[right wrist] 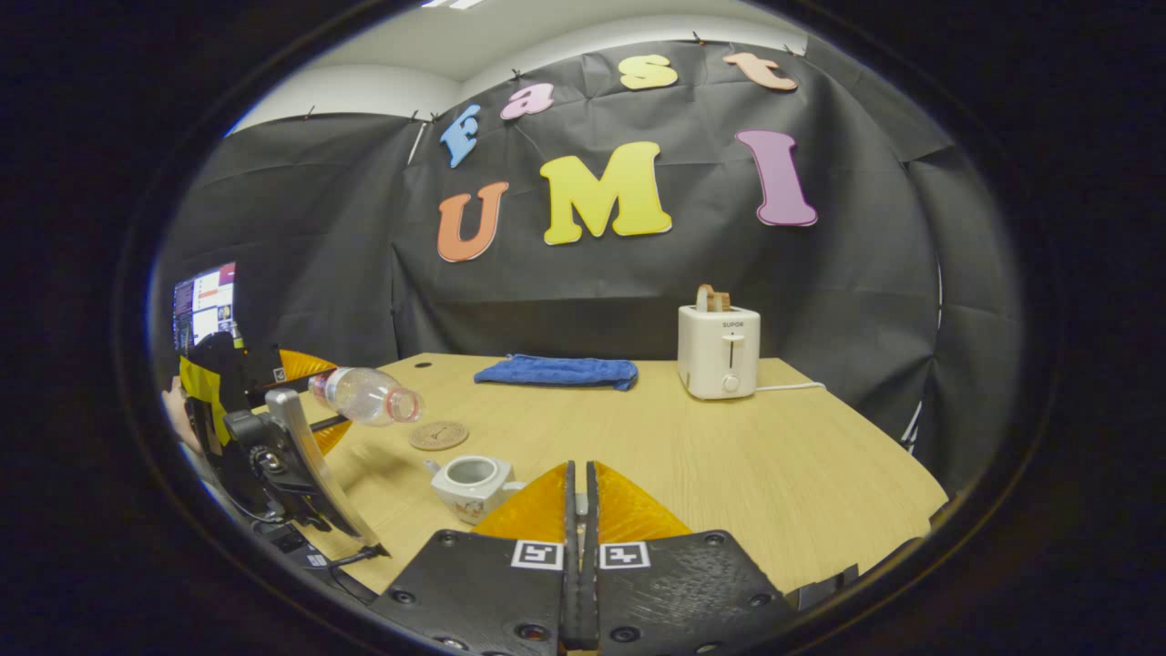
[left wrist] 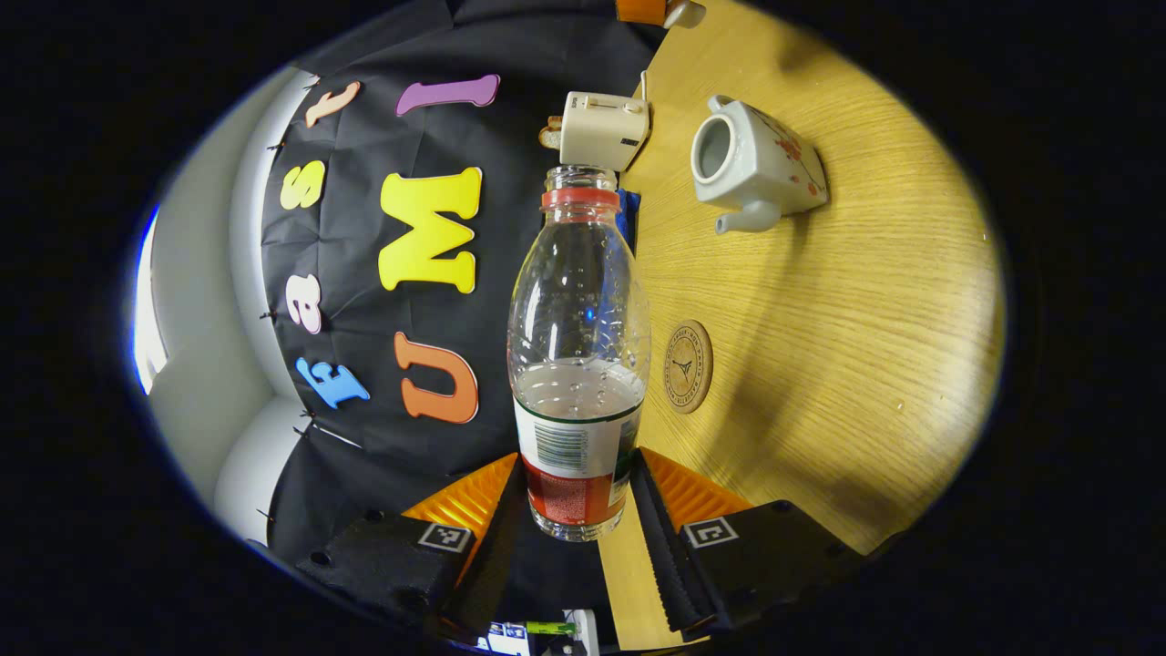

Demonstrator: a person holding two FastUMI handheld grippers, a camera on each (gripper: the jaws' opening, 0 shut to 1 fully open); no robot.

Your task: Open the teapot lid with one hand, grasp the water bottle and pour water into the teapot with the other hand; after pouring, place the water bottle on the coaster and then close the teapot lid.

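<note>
Left fingers (left wrist: 499,538) clamp bottle (left wrist: 578,364), uncapped, tipped sideways | right gripper (right wrist: 579,510) pressed closed, lid not visible | lidless teapot (left wrist: 751,164) at 1 o'clock | coaster (left wrist: 688,366) near bottle

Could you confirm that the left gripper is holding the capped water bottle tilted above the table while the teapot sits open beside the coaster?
Not quite: the water bottle has no cap; its mouth is open in the left gripper view. The left gripper does hold it tilted, and the teapot sits open near the coaster.
</note>
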